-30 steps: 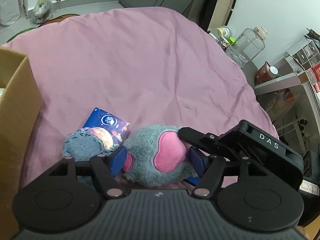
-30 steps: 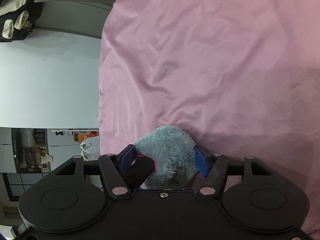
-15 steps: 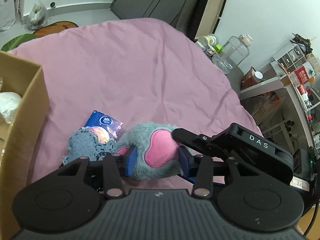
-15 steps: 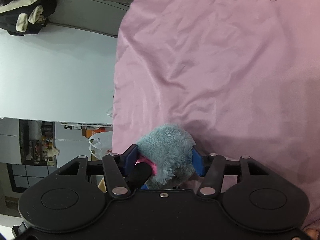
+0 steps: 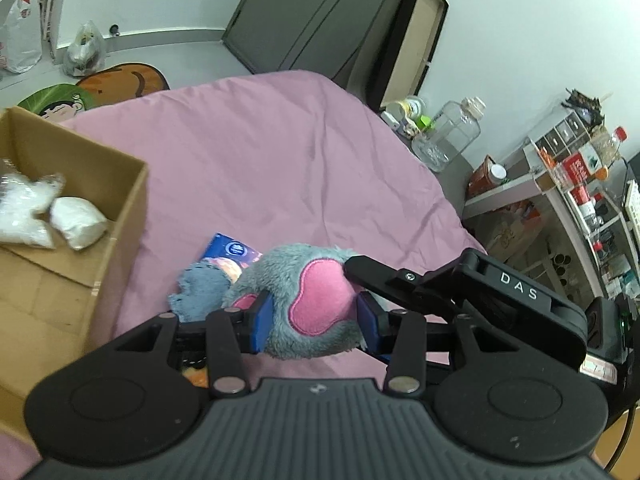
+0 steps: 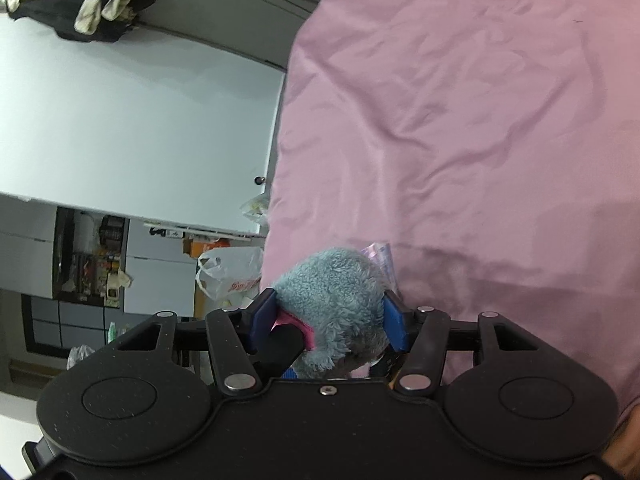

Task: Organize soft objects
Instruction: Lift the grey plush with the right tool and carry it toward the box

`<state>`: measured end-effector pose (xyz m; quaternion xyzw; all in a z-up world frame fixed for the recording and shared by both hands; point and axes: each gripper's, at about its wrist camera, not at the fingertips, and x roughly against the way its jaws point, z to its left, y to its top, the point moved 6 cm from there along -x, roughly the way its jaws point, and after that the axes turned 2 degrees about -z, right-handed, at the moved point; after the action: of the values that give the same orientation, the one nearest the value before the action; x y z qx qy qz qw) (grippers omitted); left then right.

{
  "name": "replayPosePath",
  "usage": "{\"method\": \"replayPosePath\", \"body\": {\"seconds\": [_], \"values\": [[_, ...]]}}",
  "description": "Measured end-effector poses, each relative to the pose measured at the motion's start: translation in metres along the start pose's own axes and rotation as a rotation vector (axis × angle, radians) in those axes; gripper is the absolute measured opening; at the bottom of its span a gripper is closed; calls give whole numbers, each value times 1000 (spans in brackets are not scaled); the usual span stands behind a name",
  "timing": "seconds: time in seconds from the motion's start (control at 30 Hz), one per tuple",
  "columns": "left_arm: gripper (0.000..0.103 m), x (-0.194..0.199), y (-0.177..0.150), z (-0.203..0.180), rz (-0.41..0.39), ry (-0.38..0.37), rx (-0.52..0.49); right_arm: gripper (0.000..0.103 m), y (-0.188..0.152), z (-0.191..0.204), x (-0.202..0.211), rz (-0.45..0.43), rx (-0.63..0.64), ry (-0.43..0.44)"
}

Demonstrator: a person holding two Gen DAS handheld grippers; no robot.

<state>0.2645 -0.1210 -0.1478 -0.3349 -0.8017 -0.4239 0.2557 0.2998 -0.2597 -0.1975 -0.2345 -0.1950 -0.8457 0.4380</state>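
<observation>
A grey plush toy (image 5: 292, 276) with a pink patch hangs just above the pink bed sheet (image 5: 280, 160). My left gripper (image 5: 314, 320) is shut on it, blue pads pressing both sides. My right gripper (image 6: 328, 318) is shut on the same plush toy (image 6: 336, 284) from the right, and one of its black fingers (image 5: 372, 274) lies against the pink patch. A blue-grey fabric piece (image 5: 200, 284) and a blue tissue packet (image 5: 230, 249) lie on the sheet just behind the toy's left side.
An open cardboard box (image 5: 128, 216) stands at the left and holds white bags (image 5: 78, 222). Right of the bed are a clear jar (image 5: 452, 132) and cluttered shelves (image 5: 560, 184). Plastic bags (image 5: 20, 36) sit on the floor beyond.
Both grippers have risen together with the plush toy, lifting it off the sheet. The left jaws narrowed onto it. More of the cardboard box and its contents has come into view.
</observation>
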Motion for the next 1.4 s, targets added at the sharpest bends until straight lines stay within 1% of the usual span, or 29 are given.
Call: {"method": "replayPosePath", "body": {"seconds": [0.07,0.4,0.63,0.9,1.17,1.4], "values": [[44,9,2,2,-9,4,2,55,-5,7,1,5,6,3],[45,57,8,8,-65,-29,11,55,-25,44,14,-16,62,19],[45,86,13,17,-94,-33,14,55,-44,67,14,-17,93,38],[45,120,17,45,-109,-13,35,55,-80,91,7,4,114,52],[45,140,17,82,-111,12,86,55,-113,107,-12,38,131,36],[45,148,21,109,-115,30,118,55,-132,120,-27,55,149,33]]}}
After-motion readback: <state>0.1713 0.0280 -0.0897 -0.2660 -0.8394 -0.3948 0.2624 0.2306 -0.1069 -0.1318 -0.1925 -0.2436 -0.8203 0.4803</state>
